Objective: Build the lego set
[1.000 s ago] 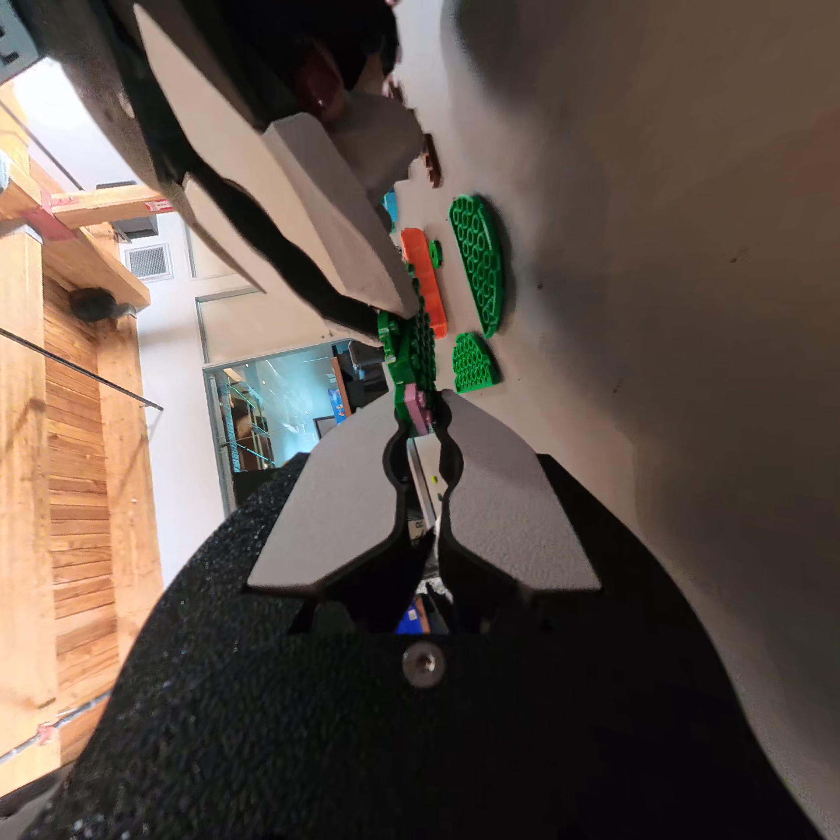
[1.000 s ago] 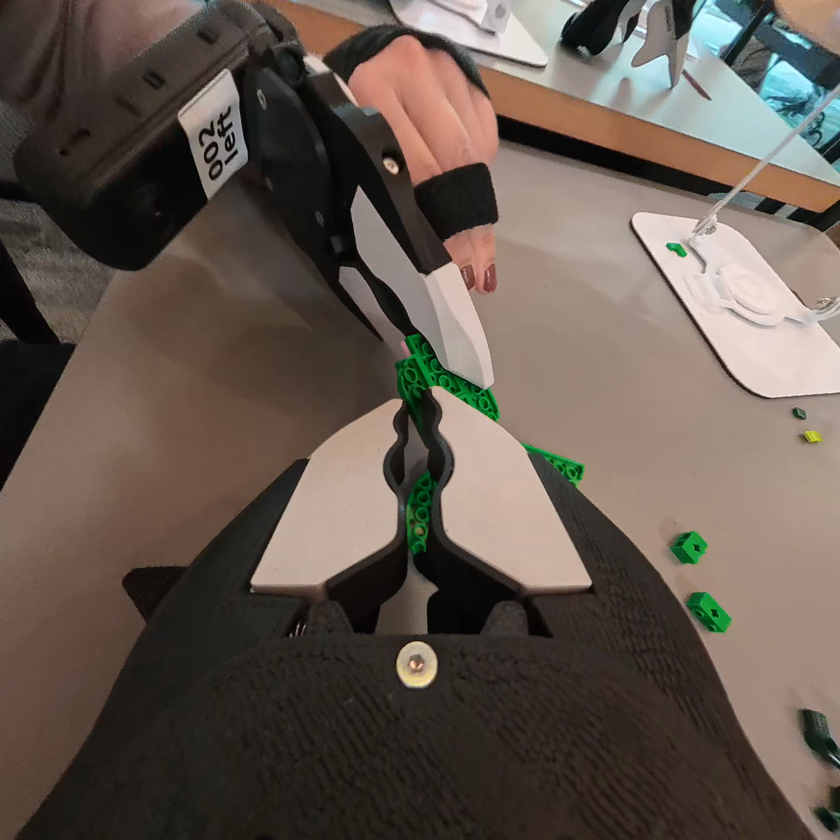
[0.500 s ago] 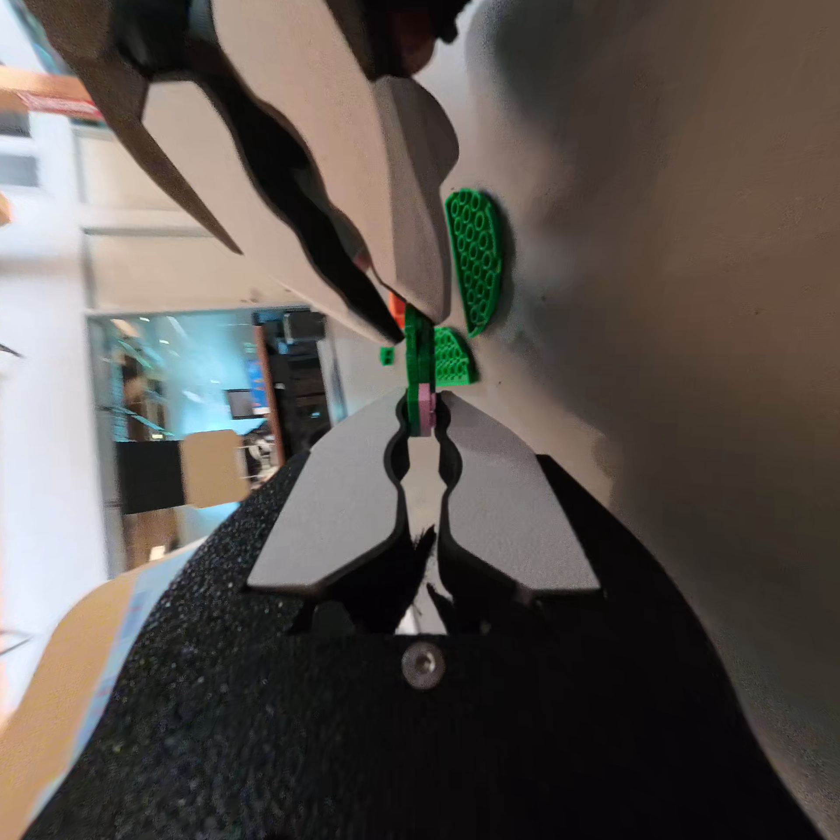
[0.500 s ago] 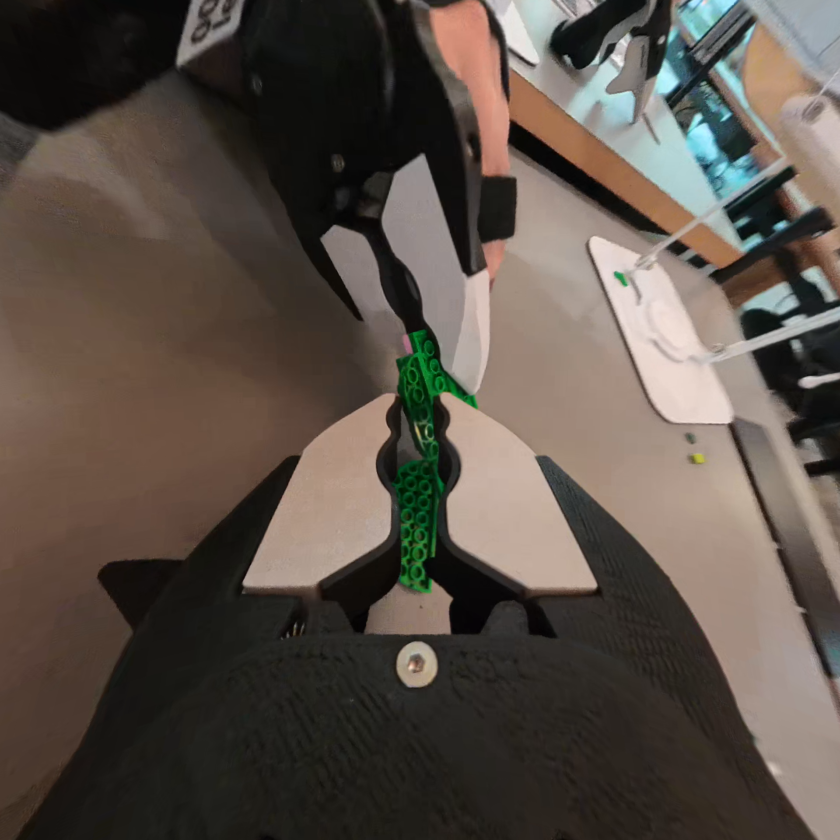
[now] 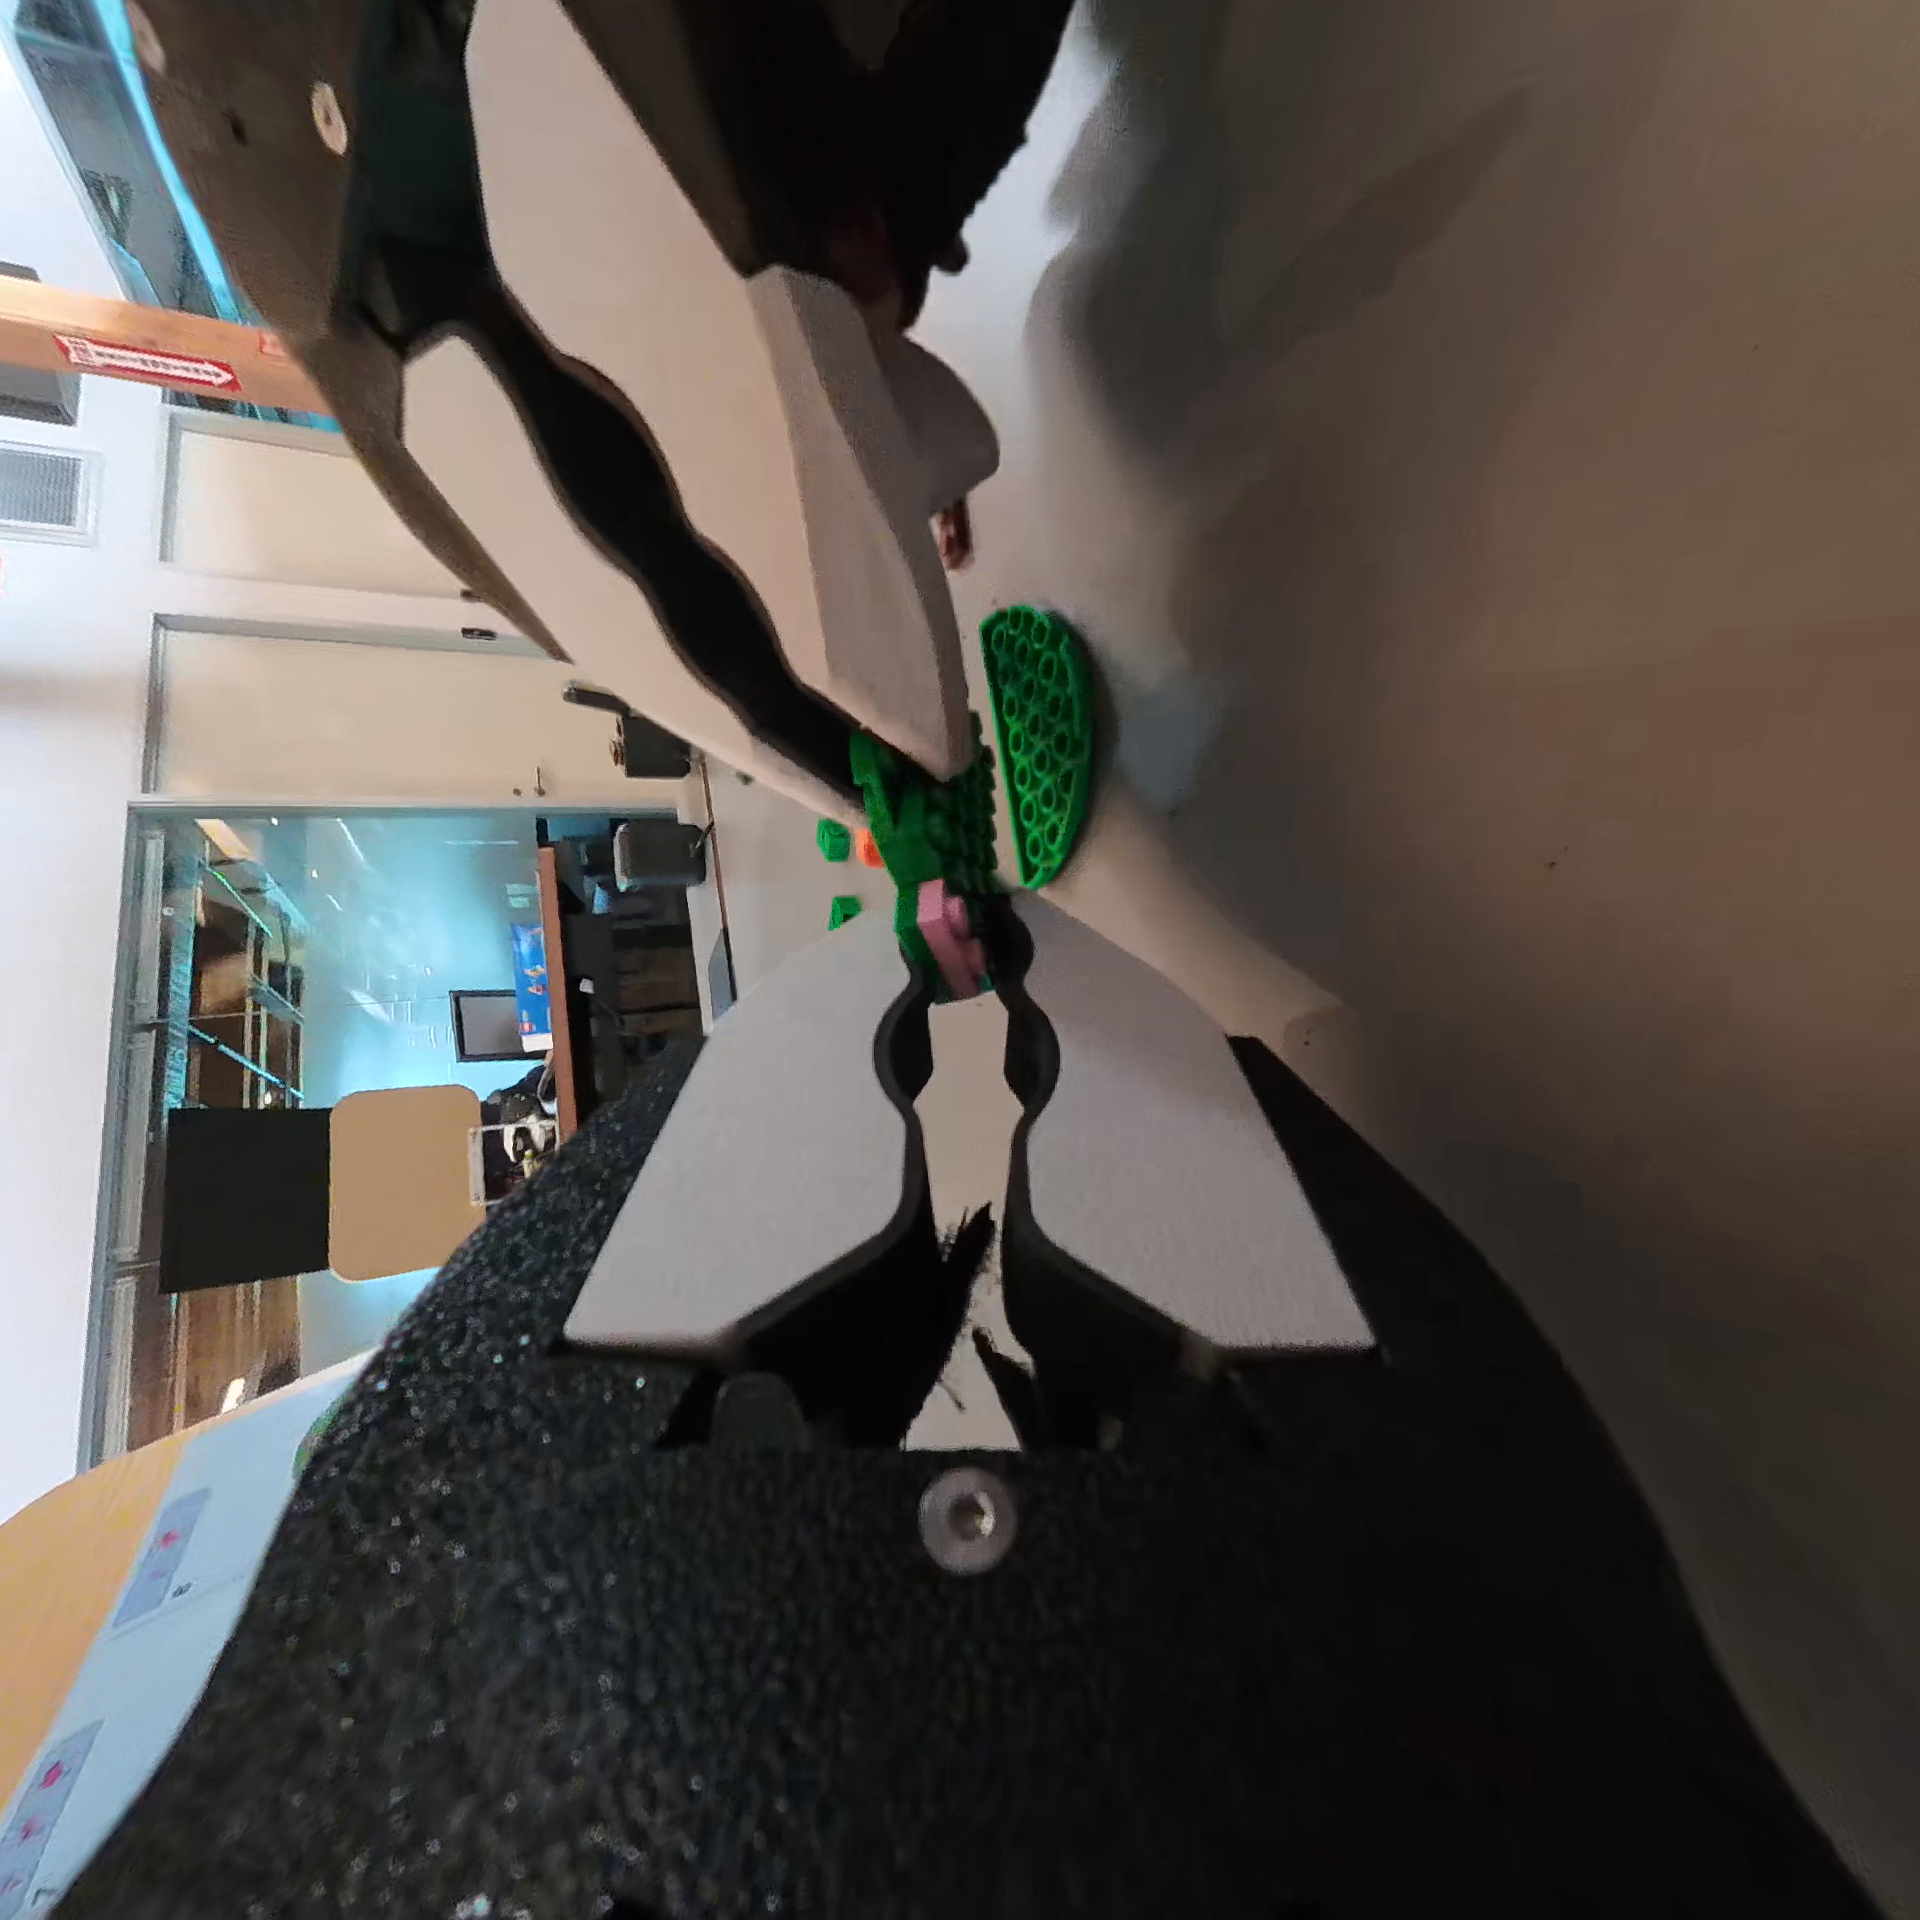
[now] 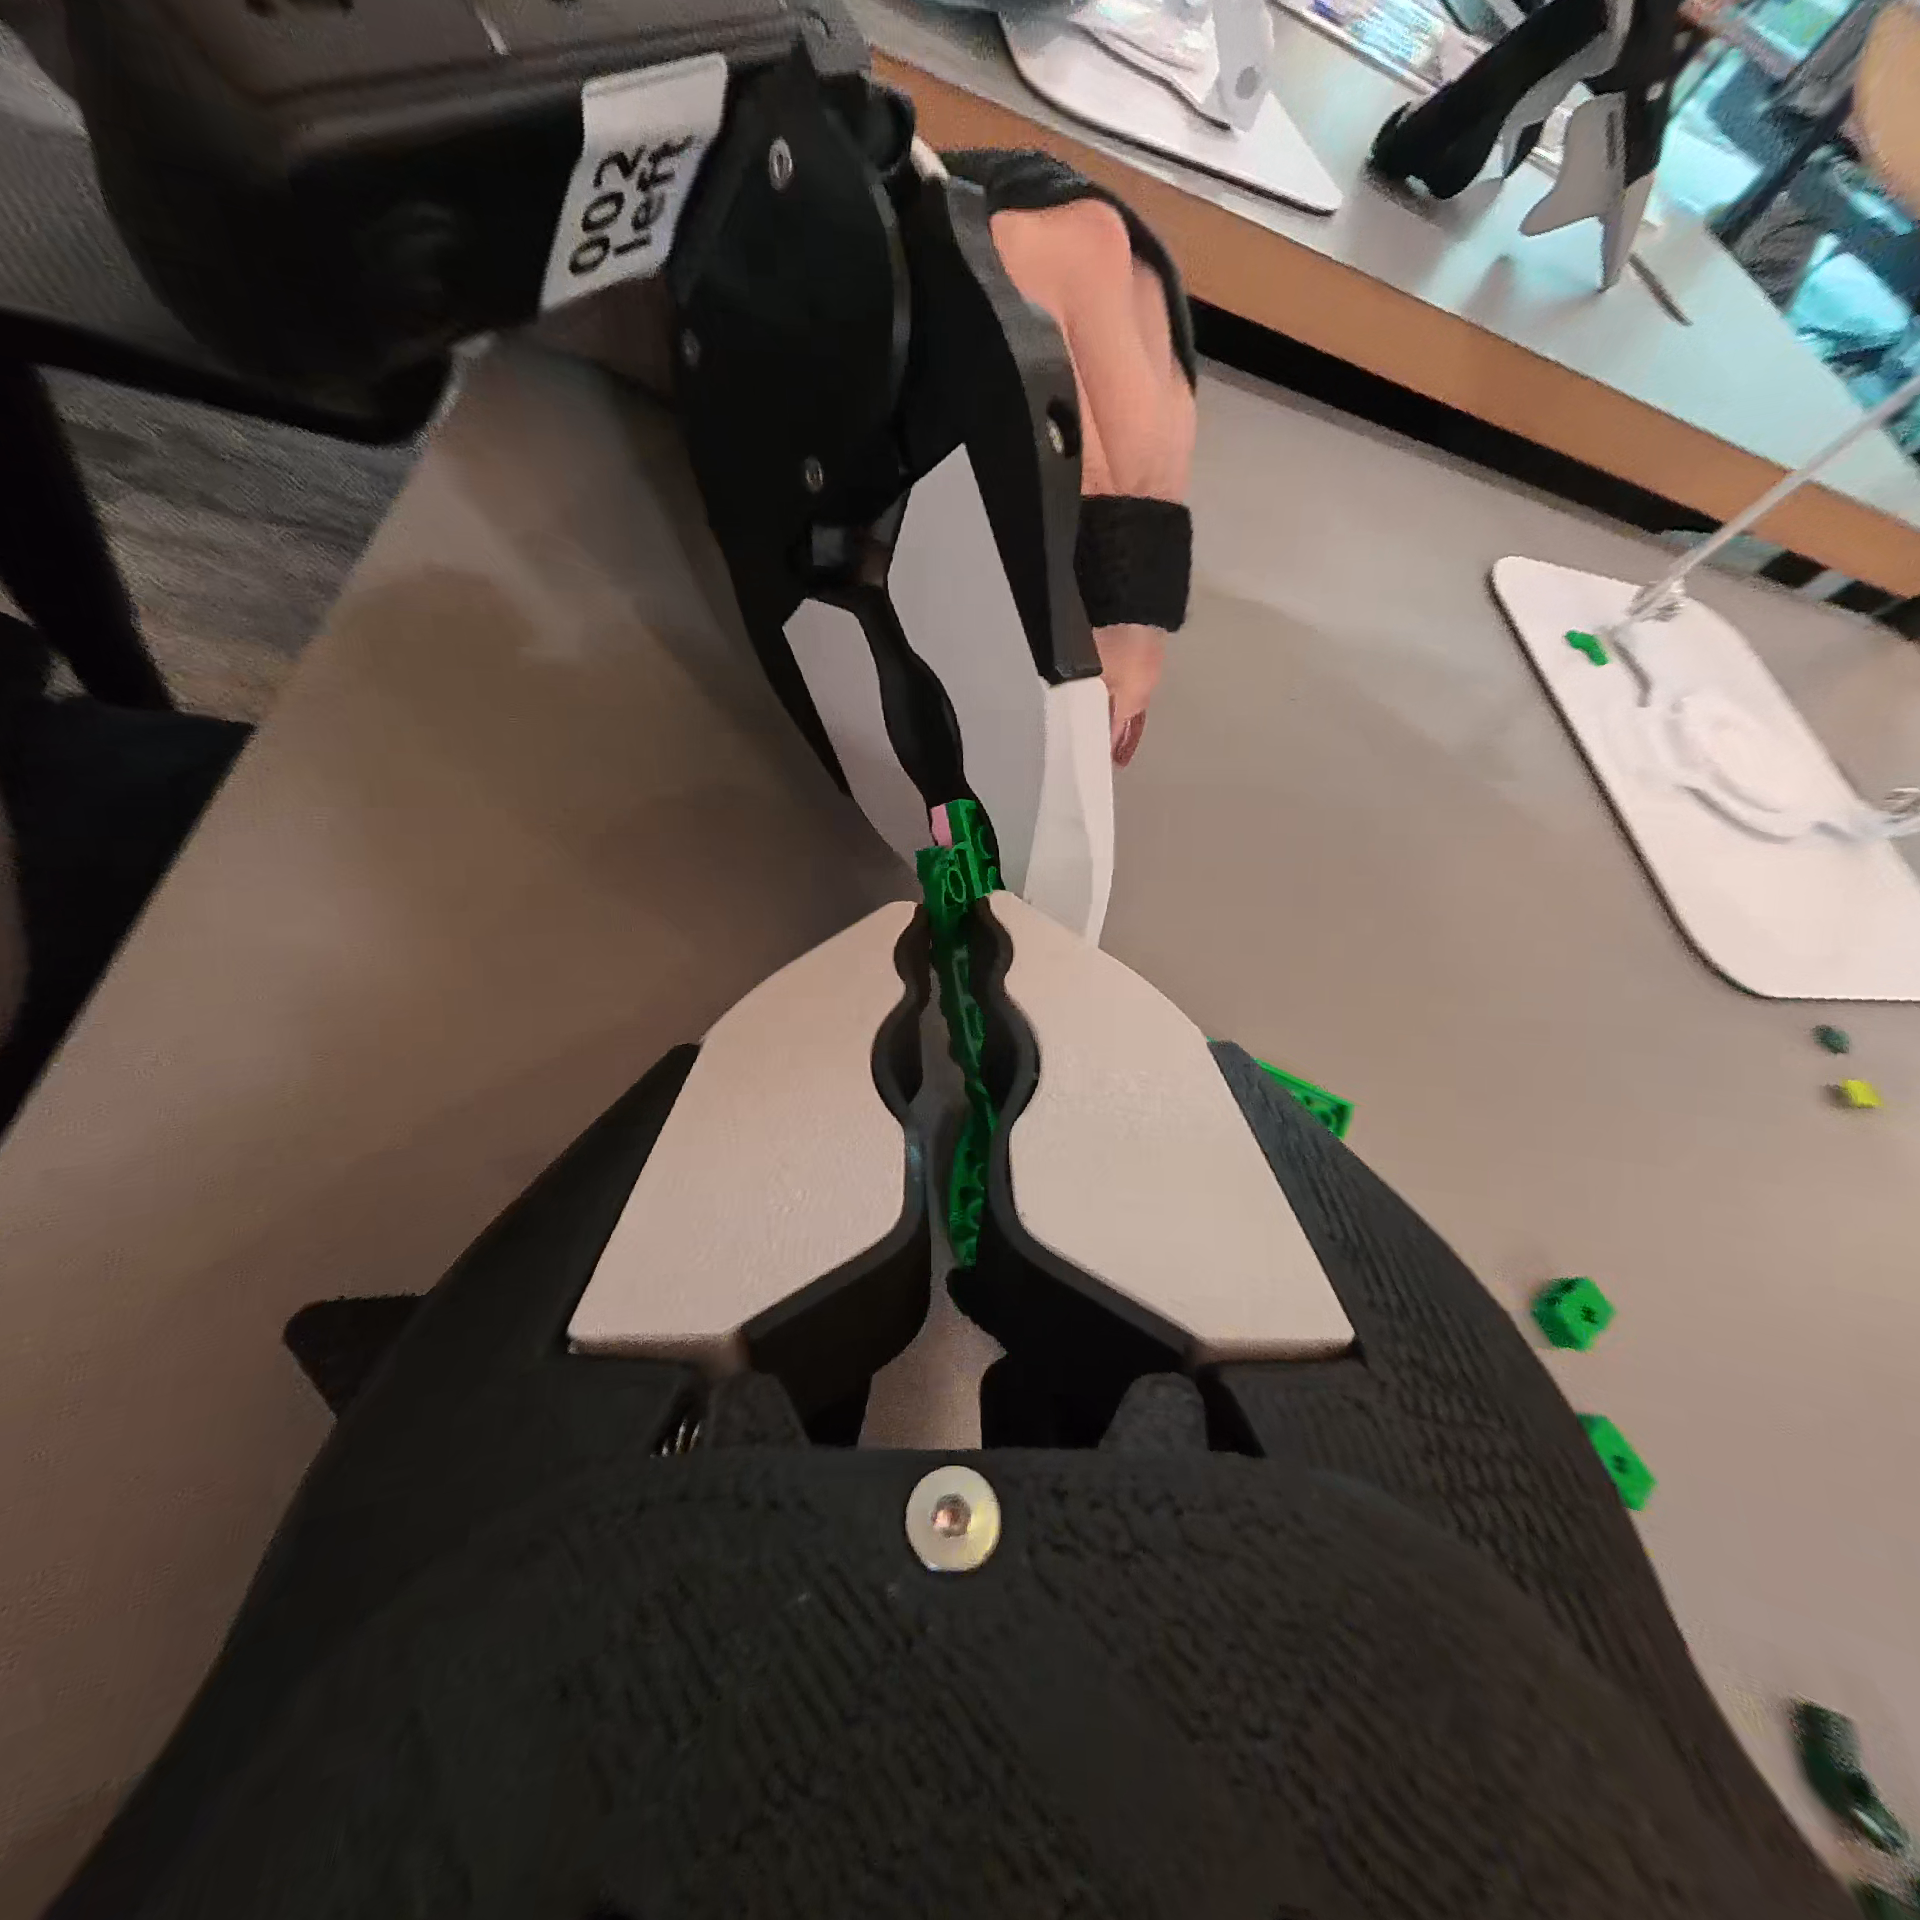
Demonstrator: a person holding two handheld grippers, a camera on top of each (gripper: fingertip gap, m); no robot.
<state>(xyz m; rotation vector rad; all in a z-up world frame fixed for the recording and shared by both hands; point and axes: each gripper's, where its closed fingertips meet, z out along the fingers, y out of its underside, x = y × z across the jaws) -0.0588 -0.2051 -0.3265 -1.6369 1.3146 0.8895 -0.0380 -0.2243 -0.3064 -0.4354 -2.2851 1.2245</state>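
Observation:
A green plate assembly [image 6: 966, 1039] is held in the air, edge-on, between both grippers. My right gripper [image 6: 951, 914] is shut on its near part. My left gripper [image 6: 961, 821] comes down from above and pinches the far end, where a small pink brick [image 6: 940, 826] sits. In the left wrist view my left gripper [image 5: 961, 935] is shut on the pink brick [image 5: 951, 935] and the green assembly [image 5: 935, 821]. The right gripper [image 5: 914, 758] meets it from the top left.
A green half-round plate [image 5: 1039, 748] lies on the grey table [image 6: 1351, 831]. Small green bricks [image 6: 1574, 1314] and a yellow piece [image 6: 1855, 1091] lie to the right, near a white mat [image 6: 1714, 790]. A hand [image 6: 1132, 416] holds the left gripper. Left and right tips are no more than a few centimetres apart.
Both grippers kept their hold while the green assembly turned edge-on to the right wrist camera. The left gripper swung more upright above it, and the background in both views shifted.

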